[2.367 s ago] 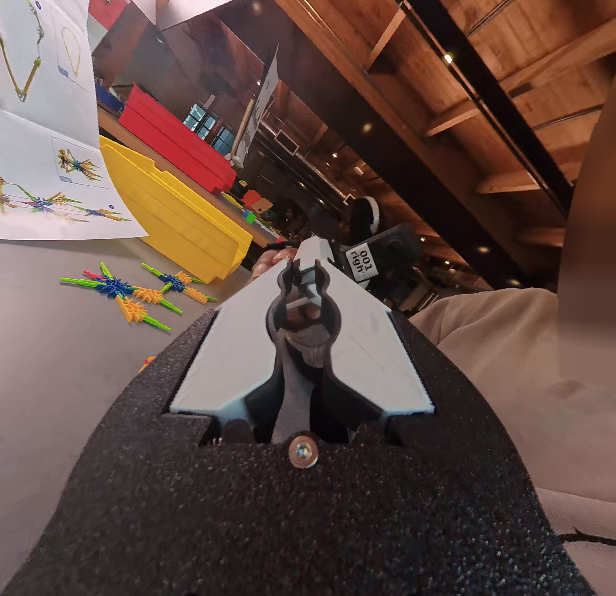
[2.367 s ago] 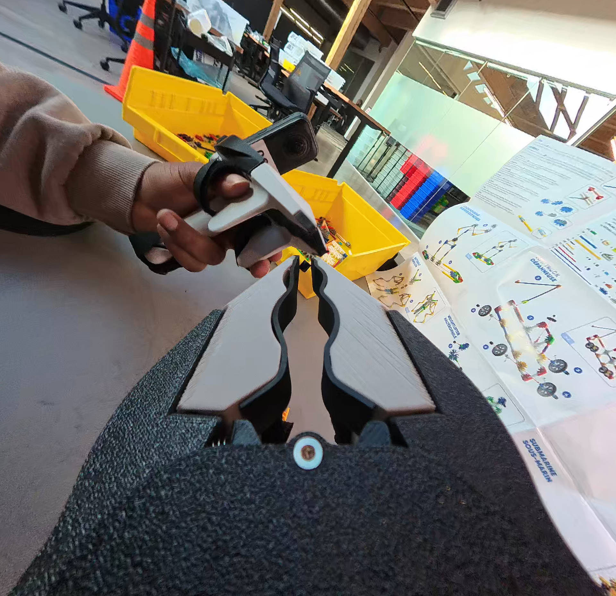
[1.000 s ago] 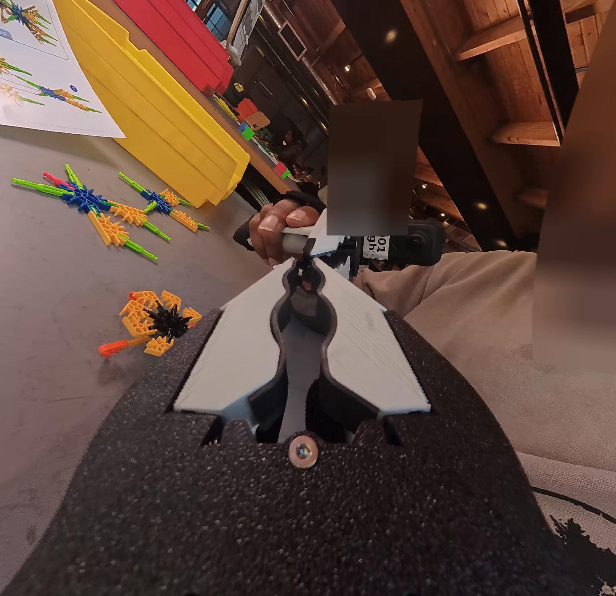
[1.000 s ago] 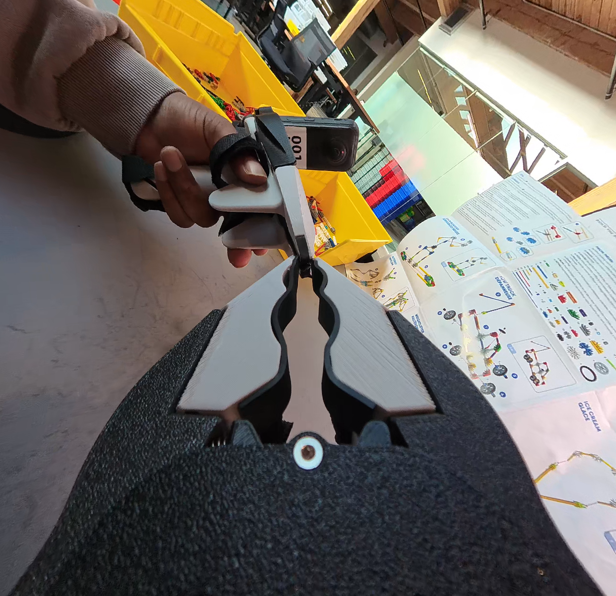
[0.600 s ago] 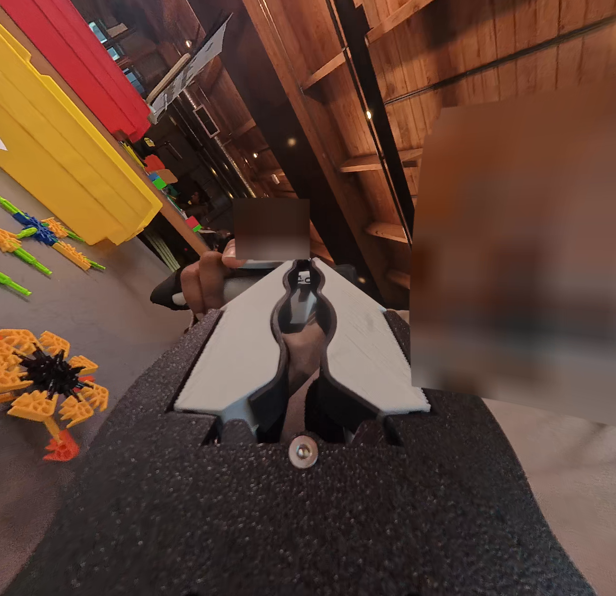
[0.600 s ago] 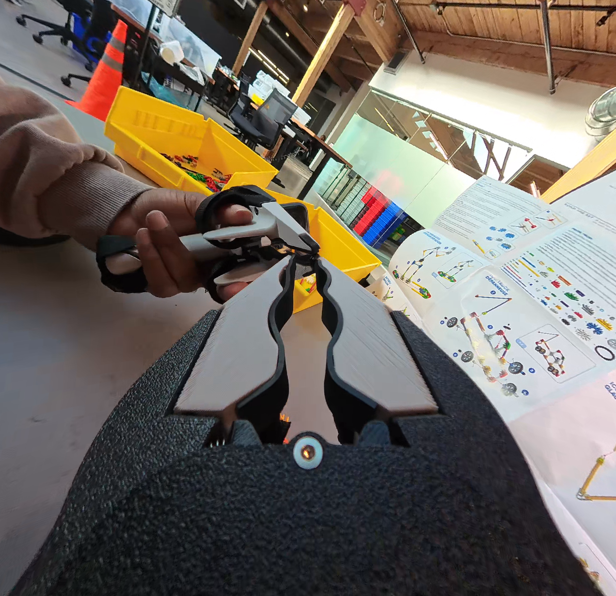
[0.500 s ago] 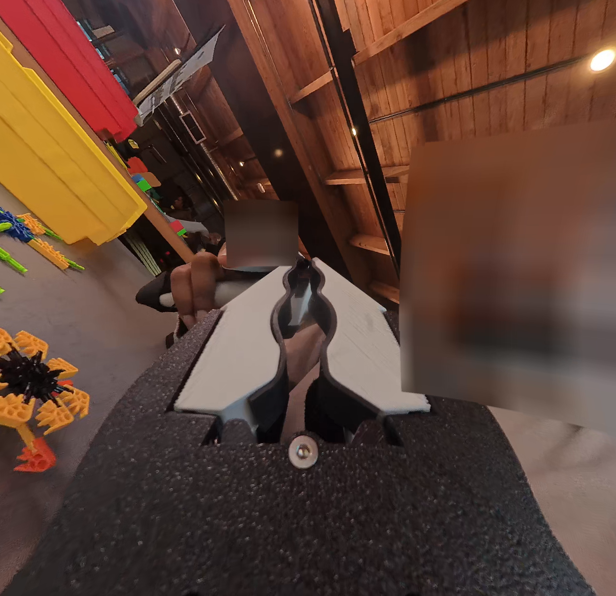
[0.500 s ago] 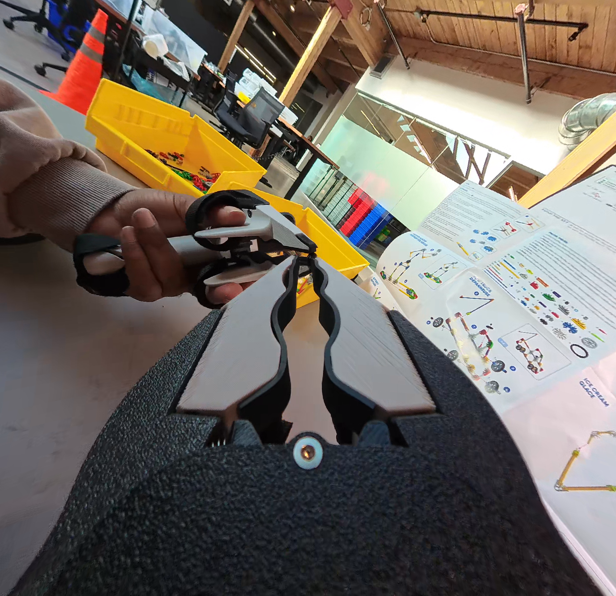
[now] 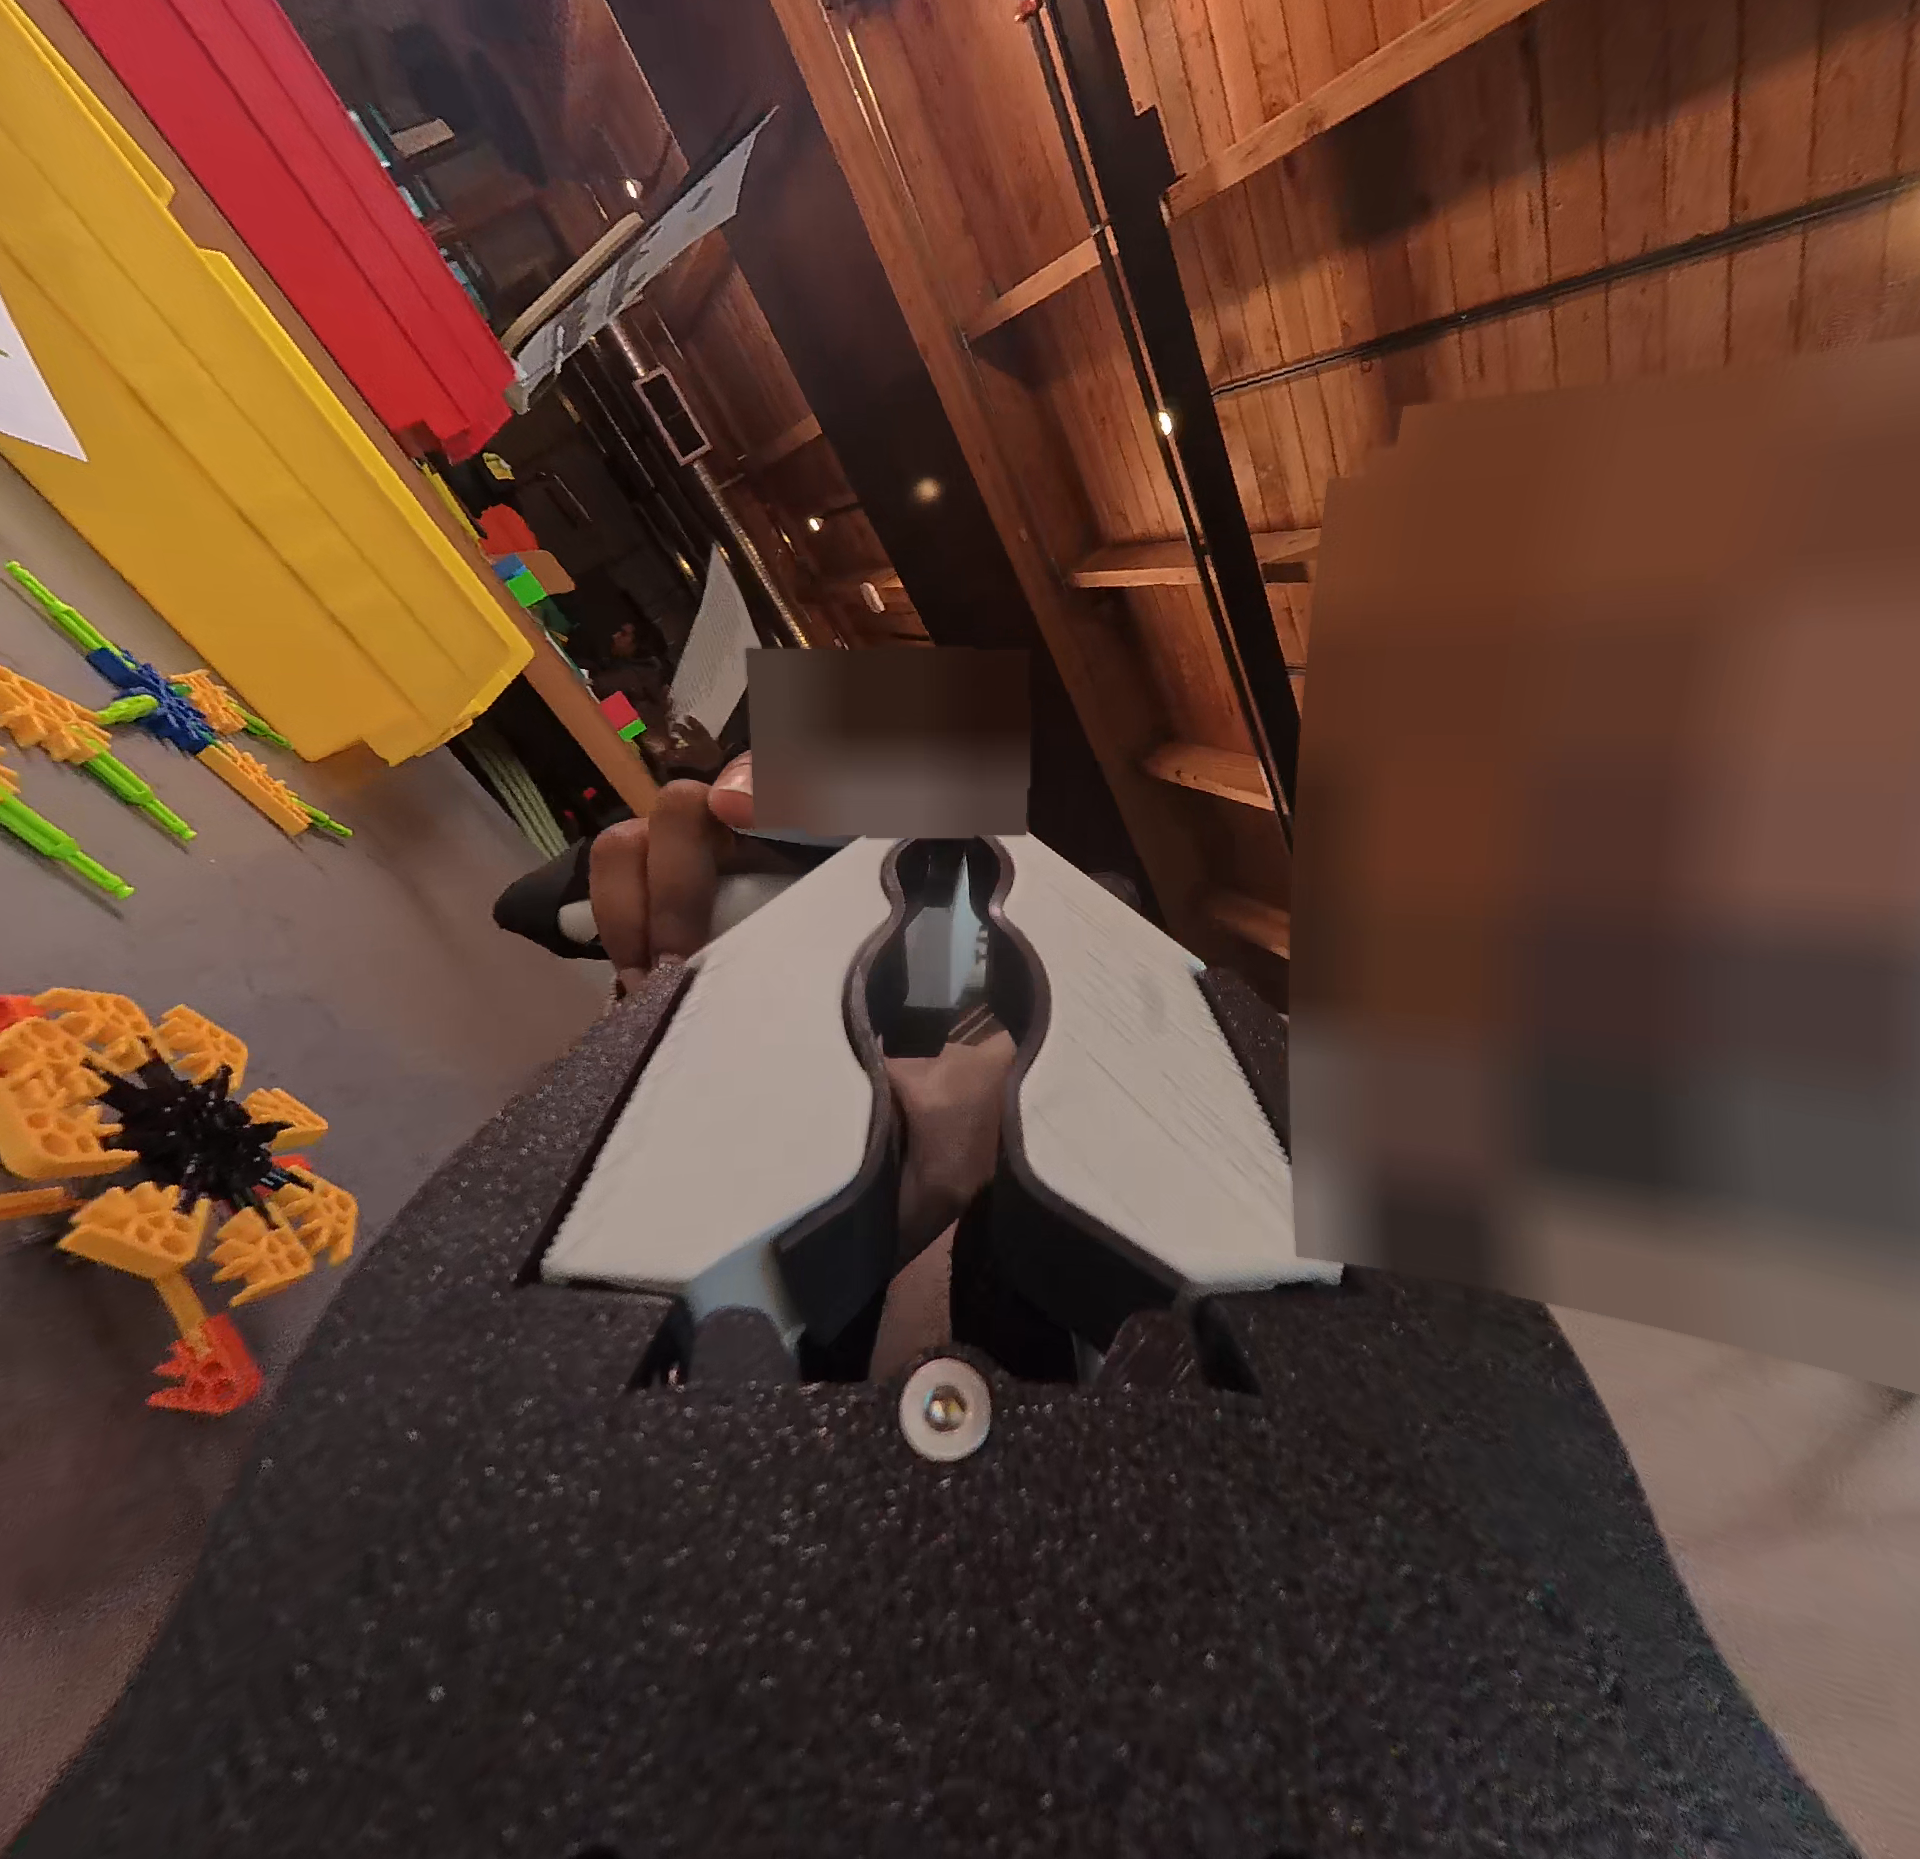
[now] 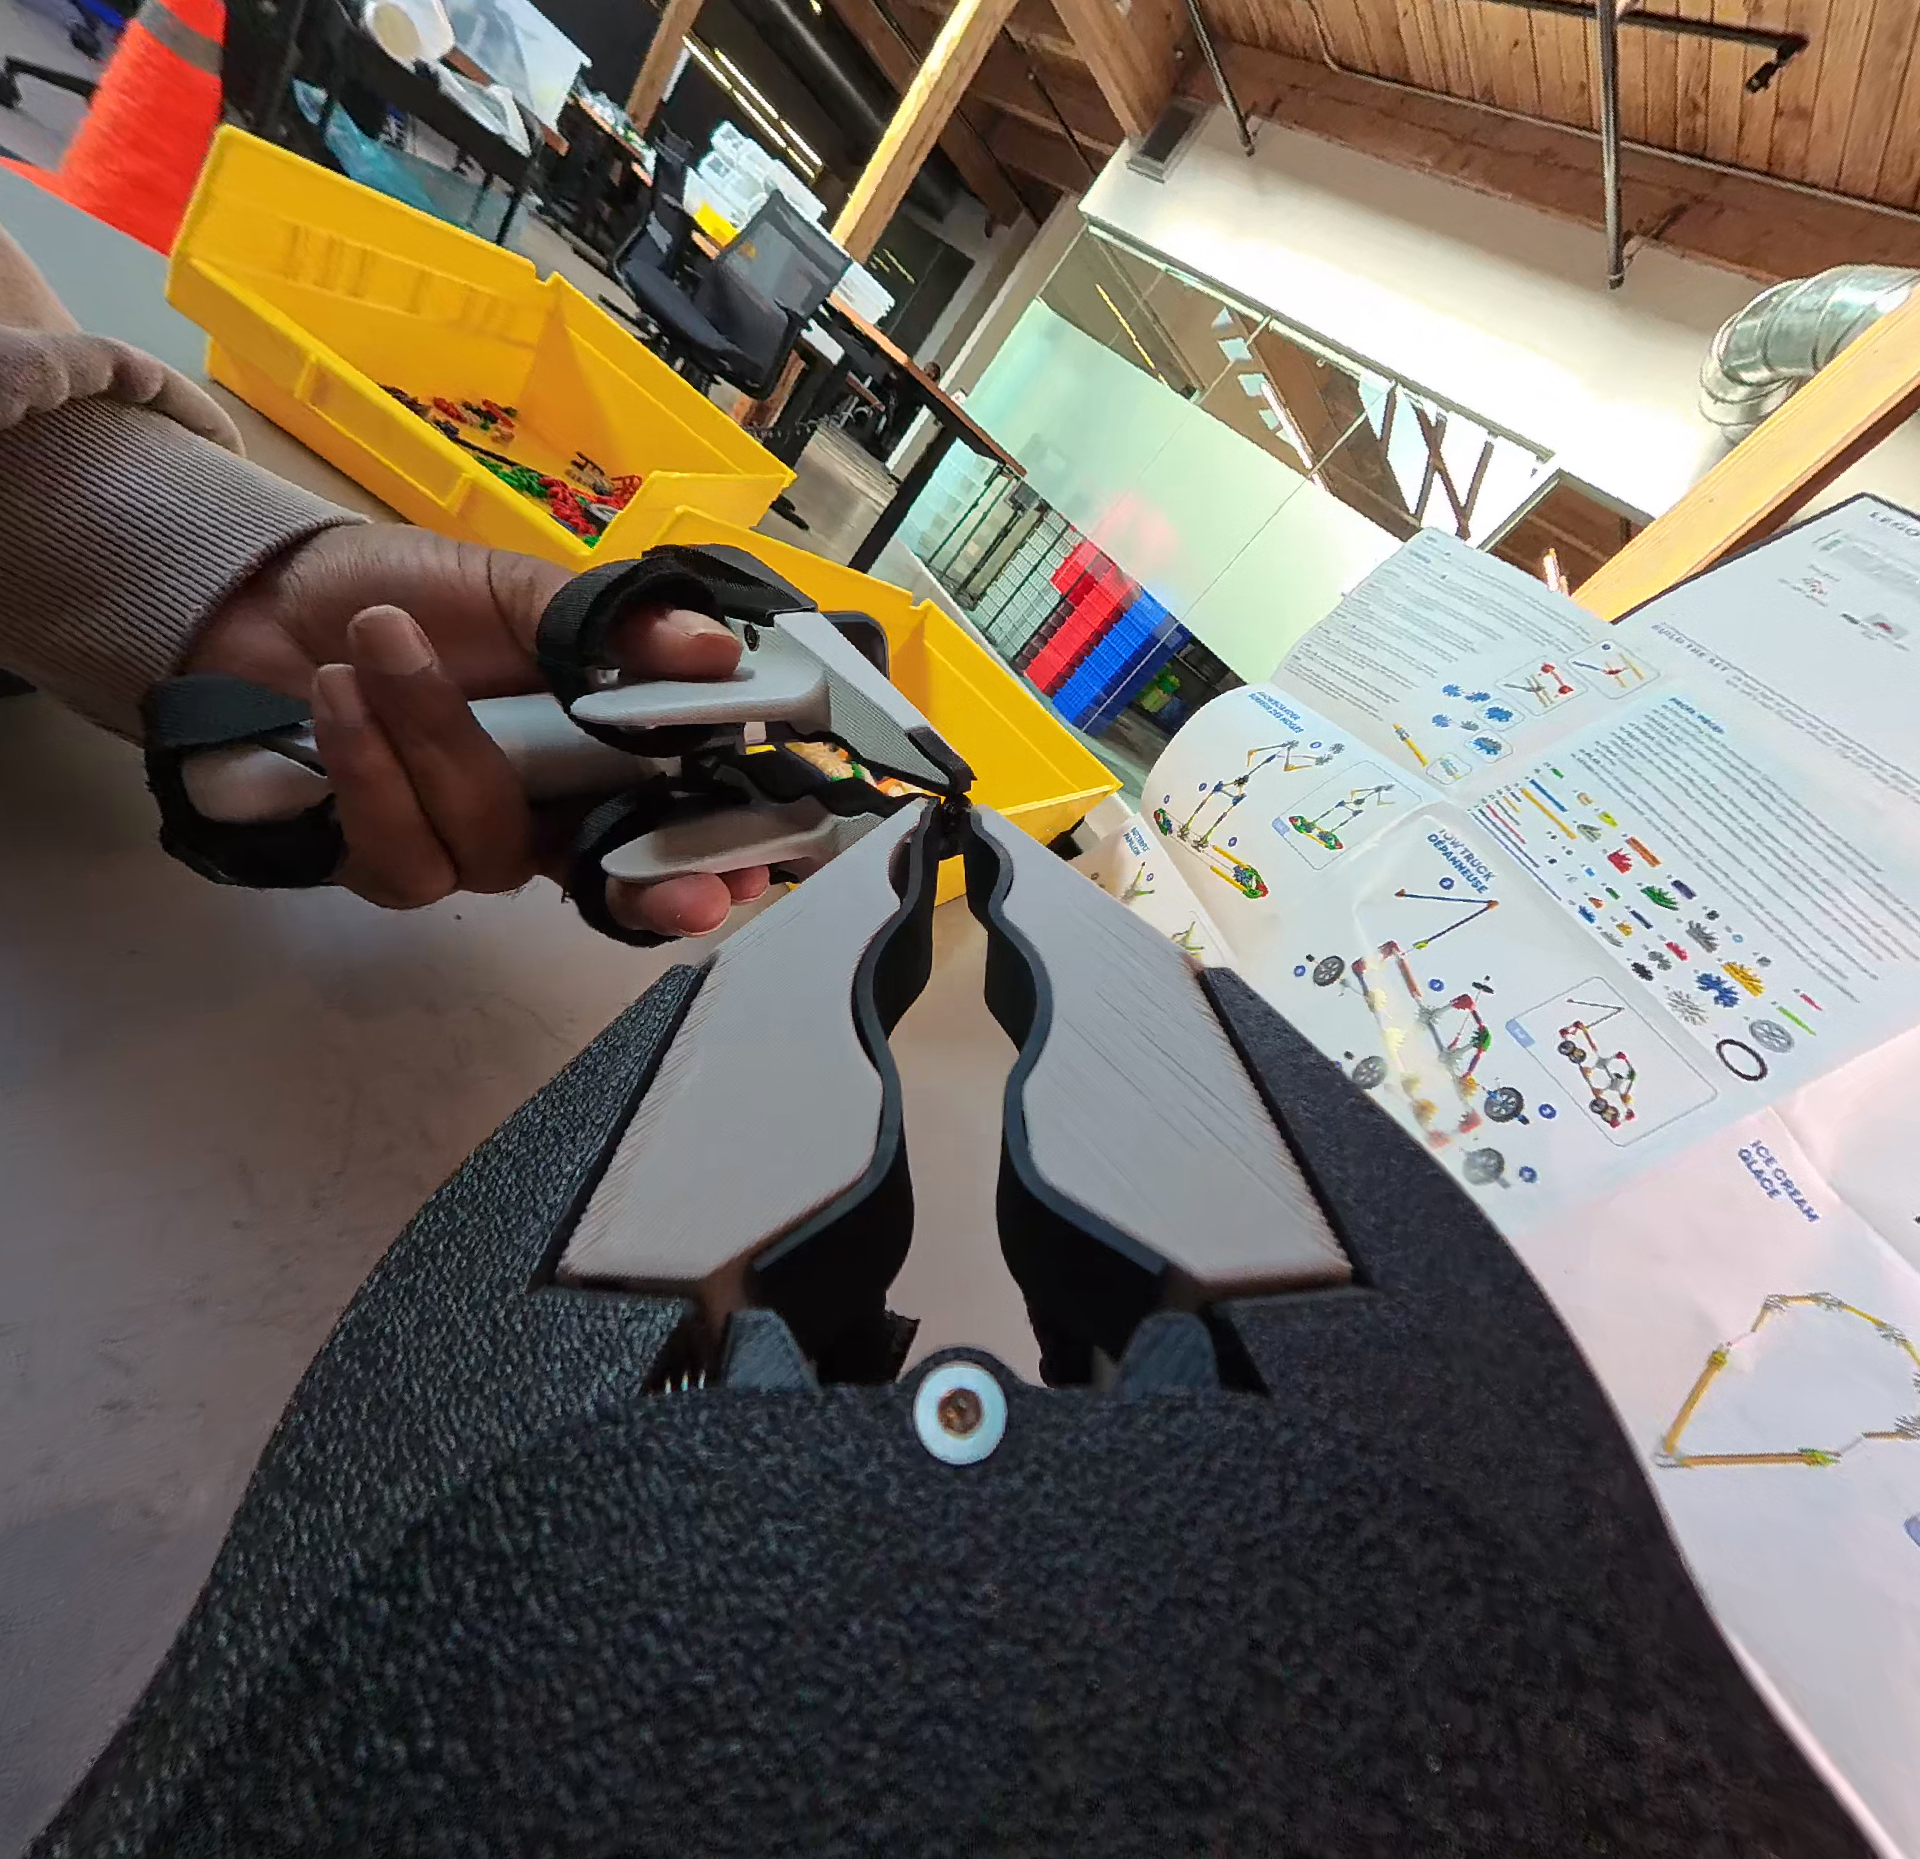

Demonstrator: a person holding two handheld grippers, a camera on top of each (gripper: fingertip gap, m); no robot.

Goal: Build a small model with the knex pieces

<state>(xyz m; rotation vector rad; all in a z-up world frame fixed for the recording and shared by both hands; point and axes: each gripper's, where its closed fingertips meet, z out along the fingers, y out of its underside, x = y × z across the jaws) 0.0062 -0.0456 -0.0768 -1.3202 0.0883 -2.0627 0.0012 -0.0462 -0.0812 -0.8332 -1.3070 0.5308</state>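
Note:
My two grippers meet tip to tip above the grey table. In the right wrist view my right gripper [image 10: 948, 817] is nearly shut, with a small black piece [image 10: 948, 797] pinched at its tips. A hand holds my left gripper [image 10: 940, 776] side-on from the left. Its fingers close on the same black piece. In the left wrist view my left gripper [image 9: 943, 853] points at the right gripper, whose grey finger [image 9: 935, 936] shows through the gap. The piece itself is hidden there.
An orange and black star assembly [image 9: 177, 1134] and a blue, green and orange assembly [image 9: 156, 708] lie left on the table. Yellow bins [image 10: 416, 355] with small parts stand behind, with another yellow bin [image 9: 260, 521] and red bins [image 9: 312, 199]. Instruction sheets [image 10: 1558, 874] lie right.
The grippers stayed tip to tip. The left gripper rolled until its fingers stand one above the other. The left view swung up and right, so the toy assemblies slid to its left edge.

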